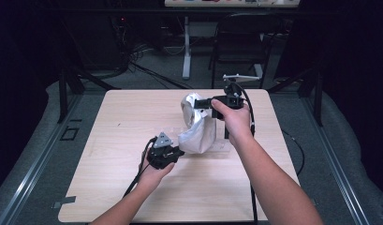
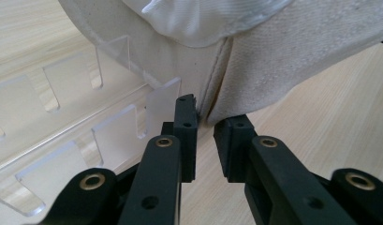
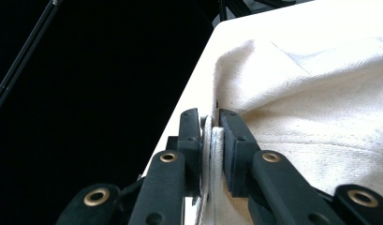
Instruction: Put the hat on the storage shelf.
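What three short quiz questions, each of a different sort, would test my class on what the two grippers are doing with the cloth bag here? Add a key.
1. True or false: the right gripper is shut on the edge of the white cloth bag.
2. What clear thing lies on the table beside the bag? A) a glass bowl B) an acrylic slotted rack C) a plastic bottle
3. Fill in: the left gripper has its jaws slightly ____, at a seam of the bag.

Key: 1 true; 2 B; 3 apart.

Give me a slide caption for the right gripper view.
Right gripper with its fingers shut on a folded edge of the cream cloth bag, held up over the wooden table.
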Available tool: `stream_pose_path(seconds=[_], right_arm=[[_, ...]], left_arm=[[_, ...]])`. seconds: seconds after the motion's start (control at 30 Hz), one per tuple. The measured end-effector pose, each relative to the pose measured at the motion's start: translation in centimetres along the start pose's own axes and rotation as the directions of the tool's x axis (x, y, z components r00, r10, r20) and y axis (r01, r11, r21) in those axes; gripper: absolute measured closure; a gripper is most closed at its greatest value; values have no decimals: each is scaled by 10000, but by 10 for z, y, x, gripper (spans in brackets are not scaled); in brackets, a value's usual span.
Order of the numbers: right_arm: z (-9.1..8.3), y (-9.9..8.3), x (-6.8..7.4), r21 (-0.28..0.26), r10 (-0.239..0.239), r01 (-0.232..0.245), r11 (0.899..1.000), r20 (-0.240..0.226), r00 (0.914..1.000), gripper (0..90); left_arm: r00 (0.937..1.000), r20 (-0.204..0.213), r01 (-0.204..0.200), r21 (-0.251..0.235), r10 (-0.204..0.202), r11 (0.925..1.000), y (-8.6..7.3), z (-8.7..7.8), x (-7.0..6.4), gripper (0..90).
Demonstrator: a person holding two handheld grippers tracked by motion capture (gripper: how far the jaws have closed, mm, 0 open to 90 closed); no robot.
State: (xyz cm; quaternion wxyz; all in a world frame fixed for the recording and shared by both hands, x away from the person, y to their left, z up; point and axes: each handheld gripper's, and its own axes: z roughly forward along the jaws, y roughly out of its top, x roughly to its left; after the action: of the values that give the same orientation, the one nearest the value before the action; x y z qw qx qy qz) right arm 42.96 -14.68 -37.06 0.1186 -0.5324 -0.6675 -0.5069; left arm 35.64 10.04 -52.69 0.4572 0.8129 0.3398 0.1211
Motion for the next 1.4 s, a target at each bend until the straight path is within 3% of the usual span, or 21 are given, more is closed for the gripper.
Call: stream_pose_path(seconds=[0.33,0.57,0.73,0.97,1.23,1.4], right_arm=[[-17,-1,1,-325,-116,122,9994,166,9998,763],[-36,-3,-1,-538,-255,266,9982,207,9995,756],[-52,-7,-5,-617,-452,485,9969,543,9975,750],[-69,-20,-14,-626,-545,588,9963,687,9961,739],[-93,-37,-24,-696,-856,927,9933,989,9914,714],[-98,-46,-27,-645,-1066,1152,9912,1233,9866,704]], left_arm=[[9996,-153,250,-221,-253,9994,-1,-16,0,627],[9991,-190,361,-526,-372,9980,-5,-35,3,599],[9981,-317,496,-783,-522,9957,-10,-50,10,598],[9945,-609,811,-756,-858,9938,-24,-69,24,582],[9837,-1086,1377,-552,-1431,9889,-57,-95,44,561],[9799,-1352,1433,-335,-1465,9891,-70,-104,52,554]])
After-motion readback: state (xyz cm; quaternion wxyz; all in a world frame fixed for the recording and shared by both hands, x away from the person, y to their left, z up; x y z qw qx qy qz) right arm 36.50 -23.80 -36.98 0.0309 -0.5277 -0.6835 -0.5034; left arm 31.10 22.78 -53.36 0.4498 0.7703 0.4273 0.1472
